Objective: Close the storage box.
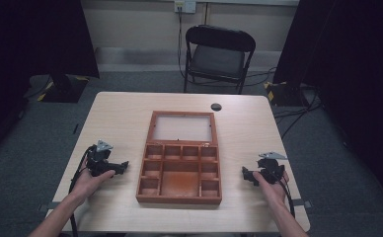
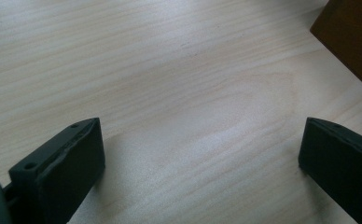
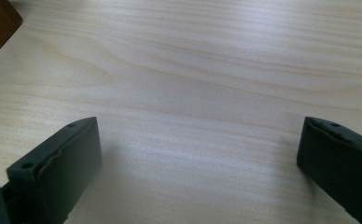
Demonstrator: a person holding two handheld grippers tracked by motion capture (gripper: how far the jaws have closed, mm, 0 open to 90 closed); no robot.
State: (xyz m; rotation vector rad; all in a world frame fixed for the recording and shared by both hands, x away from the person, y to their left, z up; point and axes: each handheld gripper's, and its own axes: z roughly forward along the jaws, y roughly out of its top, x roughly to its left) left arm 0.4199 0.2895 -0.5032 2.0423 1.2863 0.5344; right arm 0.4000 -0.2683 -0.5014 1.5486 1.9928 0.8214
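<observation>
Box (image 1: 179,170) lying open mid-table, lid flat at the far end, long axis running away from the near edge; flanked by left gripper (image 1: 121,167) and right gripper (image 1: 247,175), both gaping wide, empty, pointing inward, left slightly nearer

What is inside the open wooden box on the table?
The wooden box shows bare compartments: small ones along the back and both sides, one large in the middle. Nothing lies in them. Its open lid lies flat behind; whatever is beneath the box is hidden.
</observation>
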